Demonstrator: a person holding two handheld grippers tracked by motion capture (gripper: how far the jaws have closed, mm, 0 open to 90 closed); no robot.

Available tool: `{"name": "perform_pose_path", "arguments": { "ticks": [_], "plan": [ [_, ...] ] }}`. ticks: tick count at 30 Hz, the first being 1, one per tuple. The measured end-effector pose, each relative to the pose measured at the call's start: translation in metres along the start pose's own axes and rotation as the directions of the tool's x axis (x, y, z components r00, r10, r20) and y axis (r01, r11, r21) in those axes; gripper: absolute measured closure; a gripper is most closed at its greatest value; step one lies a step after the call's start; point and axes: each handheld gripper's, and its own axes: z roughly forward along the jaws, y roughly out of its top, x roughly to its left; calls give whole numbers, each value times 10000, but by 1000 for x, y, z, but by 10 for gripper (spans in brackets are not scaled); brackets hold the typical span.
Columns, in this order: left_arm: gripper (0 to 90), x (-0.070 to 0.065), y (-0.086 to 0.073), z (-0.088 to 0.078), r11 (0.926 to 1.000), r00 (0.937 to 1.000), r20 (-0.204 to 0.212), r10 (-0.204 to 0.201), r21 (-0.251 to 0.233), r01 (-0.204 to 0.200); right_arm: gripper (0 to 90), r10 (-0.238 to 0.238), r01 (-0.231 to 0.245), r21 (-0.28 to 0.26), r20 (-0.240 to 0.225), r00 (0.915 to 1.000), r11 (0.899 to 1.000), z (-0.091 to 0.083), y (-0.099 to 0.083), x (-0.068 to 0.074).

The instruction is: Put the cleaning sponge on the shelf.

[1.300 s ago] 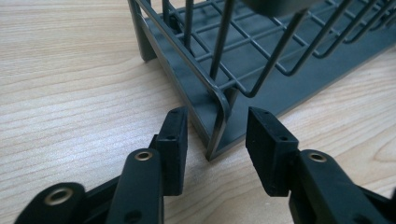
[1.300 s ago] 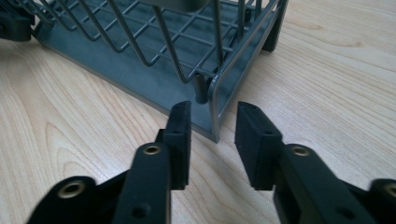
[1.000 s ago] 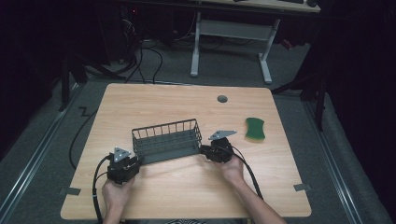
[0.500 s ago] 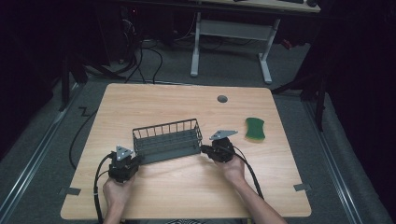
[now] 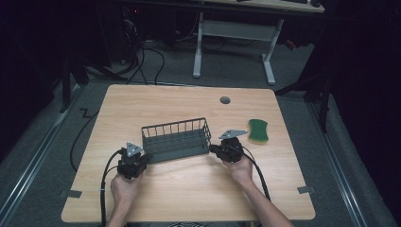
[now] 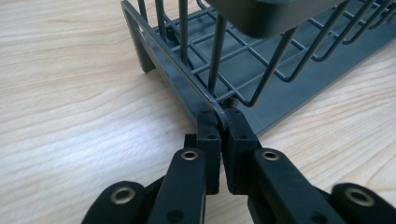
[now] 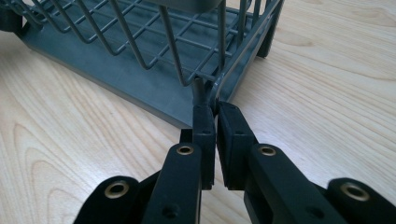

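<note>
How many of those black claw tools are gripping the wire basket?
2: the left gripper clamps the basket's near-left corner, the right gripper its near-right corner.

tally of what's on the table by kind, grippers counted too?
wire rack: 1
green sponge: 1
grippers: 2, left gripper and right gripper, each clamped on a near corner of the rack
grey round plug set in the tabletop: 1
Total: 5
</note>
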Motion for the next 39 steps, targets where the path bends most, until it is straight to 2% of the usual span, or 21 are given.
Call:
{"name": "perform_pose_path", "arguments": {
  "ticks": [10, 11, 15, 18, 20, 22, 25, 31, 33, 39],
  "plan": [
    [864, -10, 20, 18, 10000, 9994, 337, -11, 10, 11, 865, 715, -711, -142, 342, 9969, 9974, -8, -1, -21],
    [864, -11, 24, 22, 10000, 9990, 436, -57, -40, 59, 865, 920, -911, -221, 424, 9949, 9956, -10, -1, -27],
    [864, -14, 32, 29, 10000, 9988, 480, -56, -35, 58, 865, 1215, -1200, -283, 576, 9909, 9924, -11, 1, -34],
    [864, -13, 37, 33, 9994, 9977, 607, -313, -155, 323, 865, 1399, -1376, -353, 767, 9872, 9899, -10, 5, -40],
    [864, -13, 38, 35, 9996, 9983, 529, -260, -131, 267, 865, 1515, -1492, -373, 728, 9858, 9881, -8, 6, -43],
    [864, -14, 43, 41, 9995, 9986, 439, -279, -128, 285, 865, 1585, -1559, -344, 927, 9830, 9872, -4, 11, -48],
    [864, -14, 46, 45, 9995, 9987, 405, -301, -97, 305, 865, 1832, -1802, -388, 991, 9781, 9829, -1, 14, -53],
    [863, -14, 47, 49, 9987, 9983, 359, -466, -195, 473, 866, 1925, -1890, -402, 1193, 9740, 9812, 9, 22, -60],
    [861, -14, 46, 50, 9989, 9984, 349, -437, -165, 443, 866, 2084, -2057, -349, 1164, 9711, 9780, 12, 24, -62],
    [858, -13, 47, 51, 9979, 9974, 393, -607, -210, 615, 866, 2070, -2042, -356, 1218, 9707, 9783, 14, 26, -64]
  ]
}}
